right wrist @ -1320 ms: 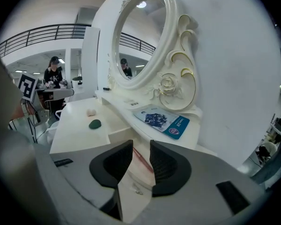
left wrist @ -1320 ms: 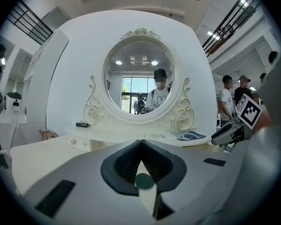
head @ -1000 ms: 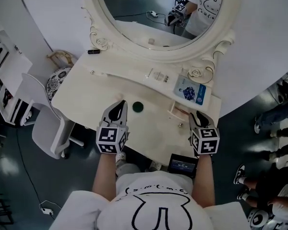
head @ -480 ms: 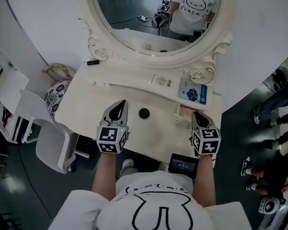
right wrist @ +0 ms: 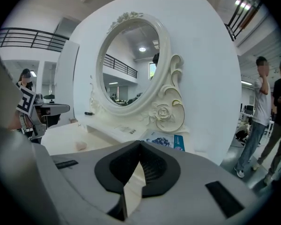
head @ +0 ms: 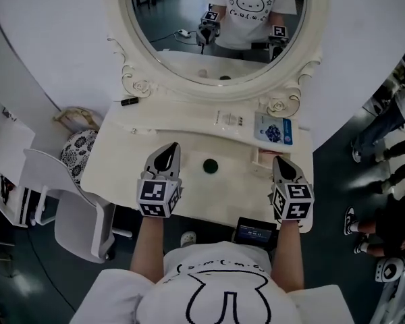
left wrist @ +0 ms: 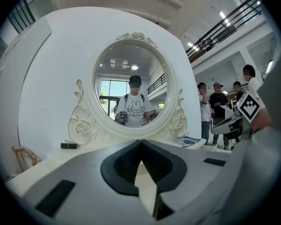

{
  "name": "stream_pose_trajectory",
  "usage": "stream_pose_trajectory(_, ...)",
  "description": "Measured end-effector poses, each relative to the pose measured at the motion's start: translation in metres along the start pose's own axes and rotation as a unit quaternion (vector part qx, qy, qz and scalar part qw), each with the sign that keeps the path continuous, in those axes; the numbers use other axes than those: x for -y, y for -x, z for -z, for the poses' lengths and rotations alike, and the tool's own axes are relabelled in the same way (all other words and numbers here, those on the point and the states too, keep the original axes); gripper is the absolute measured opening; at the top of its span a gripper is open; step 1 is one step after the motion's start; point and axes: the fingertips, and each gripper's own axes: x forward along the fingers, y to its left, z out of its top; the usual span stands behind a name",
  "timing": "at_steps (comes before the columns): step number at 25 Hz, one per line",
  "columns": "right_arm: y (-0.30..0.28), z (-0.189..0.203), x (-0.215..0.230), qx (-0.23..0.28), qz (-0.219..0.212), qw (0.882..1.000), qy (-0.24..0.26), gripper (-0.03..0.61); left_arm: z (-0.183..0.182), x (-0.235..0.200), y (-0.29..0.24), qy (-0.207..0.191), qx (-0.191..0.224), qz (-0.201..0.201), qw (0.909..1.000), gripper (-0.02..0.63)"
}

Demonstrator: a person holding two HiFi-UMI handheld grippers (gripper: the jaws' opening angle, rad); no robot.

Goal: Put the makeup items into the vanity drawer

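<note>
Well left of the right gripper (head: 281,160), just closed on nothing, lies the compact (head: 210,166).

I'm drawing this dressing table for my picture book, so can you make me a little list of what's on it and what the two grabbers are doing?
furniture: white vanity table with an oval mirror
tabletop: dark round compact, lying between the two grippers, touched by neither
shelf: blue packet at the right, small black tube at the left
left gripper: jaws together, empty
right gripper: jaws have just been closing, tips together, nothing between them
</note>
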Motion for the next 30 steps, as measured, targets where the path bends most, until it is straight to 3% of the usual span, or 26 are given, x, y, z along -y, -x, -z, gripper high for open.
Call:
stream_pose_trajectory(10, -0.009, -0.007, -0.050, 0.001, 0.015, 1.000, -0.002, 0.028, 0.004, -0.052, 0.019, 0.004, 0.003, 0.007, 1.0000, 0.026)
stream_pose_trajectory(30, -0.056, -0.021, -0.165, 0.009, -0.035, 0.999, 0.025, 0.029, 0.023, -0.164, 0.087, 0.025, 0.011, -0.062, 0.9977, 0.026)
